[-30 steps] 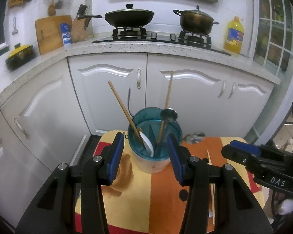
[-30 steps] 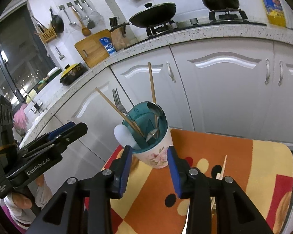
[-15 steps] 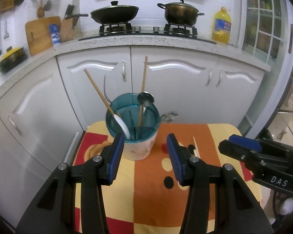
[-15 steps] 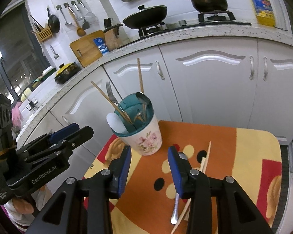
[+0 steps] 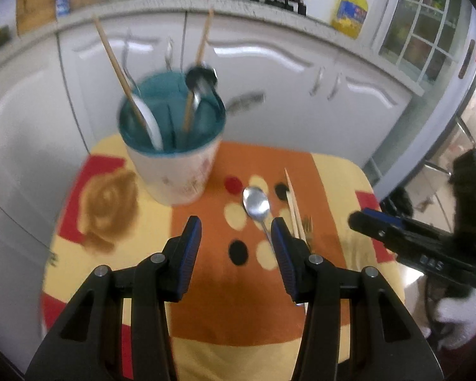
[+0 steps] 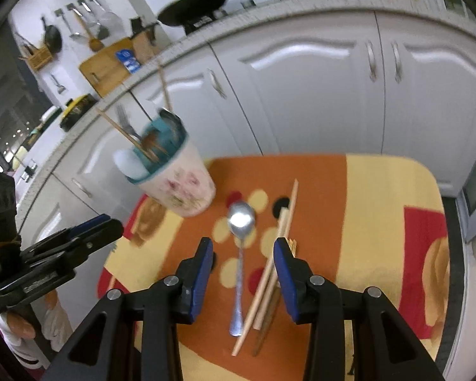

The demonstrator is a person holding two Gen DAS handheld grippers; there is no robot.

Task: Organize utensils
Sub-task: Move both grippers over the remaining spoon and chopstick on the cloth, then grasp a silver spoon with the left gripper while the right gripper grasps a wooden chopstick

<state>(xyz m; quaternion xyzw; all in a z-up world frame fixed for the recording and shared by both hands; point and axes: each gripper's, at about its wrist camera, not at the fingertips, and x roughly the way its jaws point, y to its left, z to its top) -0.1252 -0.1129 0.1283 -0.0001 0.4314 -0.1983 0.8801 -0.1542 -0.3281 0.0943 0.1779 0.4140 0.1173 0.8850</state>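
Kitchen, patterned tablecloth (image 6: 380, 190): metal spoon (image 6: 239, 247) lying lengthwise beside the cup (image 6: 174, 184), handle pointing between right gripper (image 6: 243, 254), gaping wide; left gripper (image 5: 236, 238) likewise wide, empty.

Patterned table (image 6: 380, 197): cup (image 6: 177, 187), spoon (image 6: 239, 222), chopsticks (image 6: 284, 231).

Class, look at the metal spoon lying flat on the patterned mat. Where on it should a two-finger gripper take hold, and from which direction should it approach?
Probably the handle of the spoon, mid-length, coming straight down with the fingers either side of it. The handle is thin and lies flat, bowl towards the cup. The chopsticks lie close on its right, so a narrow opening seems wise. The right gripper is open and already lined up over the handle.
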